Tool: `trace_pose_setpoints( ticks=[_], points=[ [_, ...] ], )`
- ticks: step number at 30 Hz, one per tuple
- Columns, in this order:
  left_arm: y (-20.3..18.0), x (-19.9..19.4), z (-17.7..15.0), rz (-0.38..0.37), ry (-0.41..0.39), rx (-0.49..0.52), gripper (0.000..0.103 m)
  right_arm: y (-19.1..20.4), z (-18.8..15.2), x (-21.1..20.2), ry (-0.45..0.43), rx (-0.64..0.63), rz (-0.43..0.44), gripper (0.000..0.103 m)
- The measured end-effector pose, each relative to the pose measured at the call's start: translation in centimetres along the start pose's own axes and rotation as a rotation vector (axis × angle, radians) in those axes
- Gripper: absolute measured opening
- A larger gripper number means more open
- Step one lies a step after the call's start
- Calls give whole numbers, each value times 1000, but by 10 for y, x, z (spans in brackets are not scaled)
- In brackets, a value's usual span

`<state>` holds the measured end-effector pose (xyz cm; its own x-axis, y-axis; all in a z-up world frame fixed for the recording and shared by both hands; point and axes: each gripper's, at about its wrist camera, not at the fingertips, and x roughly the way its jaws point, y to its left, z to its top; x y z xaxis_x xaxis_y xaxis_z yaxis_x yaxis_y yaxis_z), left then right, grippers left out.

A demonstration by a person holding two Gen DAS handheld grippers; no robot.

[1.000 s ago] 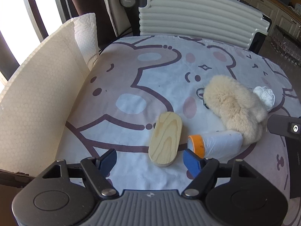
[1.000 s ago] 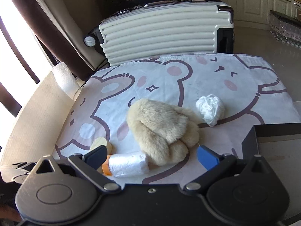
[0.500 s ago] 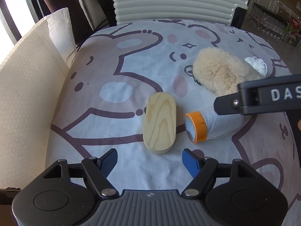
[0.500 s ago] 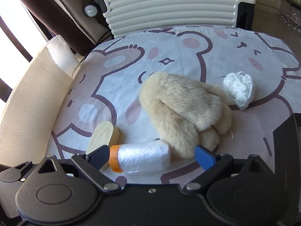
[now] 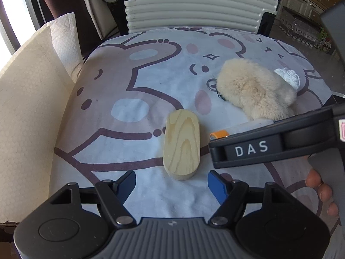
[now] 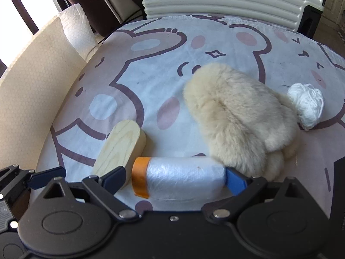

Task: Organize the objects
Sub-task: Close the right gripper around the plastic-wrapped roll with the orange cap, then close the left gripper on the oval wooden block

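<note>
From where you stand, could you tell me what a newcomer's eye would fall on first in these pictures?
Probably the fluffy cream plush toy lying mid-cloth, with a small white ball of yarn against its right side. Next, the roll of clear plastic bags with an orange end, lying crosswise between the open fingers of the right gripper, whose jaws have just been closing. To the left of the roll lies a pale oval wooden block, just ahead of the open left gripper.

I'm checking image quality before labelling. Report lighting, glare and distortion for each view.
Left wrist view: blown-out window at upper left, fisheye bends the suitcase, right gripper blocks the plastic roll. Right wrist view: sunlit cloth, sharp plush toy, curved foam sheet at the edge.
</note>
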<state>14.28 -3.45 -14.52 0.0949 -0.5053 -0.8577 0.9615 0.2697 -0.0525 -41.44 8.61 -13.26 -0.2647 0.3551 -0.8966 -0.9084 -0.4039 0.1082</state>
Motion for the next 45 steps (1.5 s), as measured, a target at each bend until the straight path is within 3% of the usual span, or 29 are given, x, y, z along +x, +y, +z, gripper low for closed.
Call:
trace_pose_setpoints(
  ticks=[1,3,15,23,38,45],
  points=[
    [0,0,0,-3,-1,-3,74,0,0,3,12,0,-7,88],
    [2,1,1,-11,-1,-15,73,-3,2,5,40,18,6,87],
    [7,14,11,-27,19,-116,69,-40,7,-14,96,141,24,86],
    [11,32,20,-34,7,-194,68,-62,3,-26,90,132,22,86],
    [-13,46,33,35,39,-157,50,-67,-5,-35,79,51,-7,86],
    [-13,40,38,28,49,-181,49,-69,-7,-33,90,35,-53,86]
  ],
)
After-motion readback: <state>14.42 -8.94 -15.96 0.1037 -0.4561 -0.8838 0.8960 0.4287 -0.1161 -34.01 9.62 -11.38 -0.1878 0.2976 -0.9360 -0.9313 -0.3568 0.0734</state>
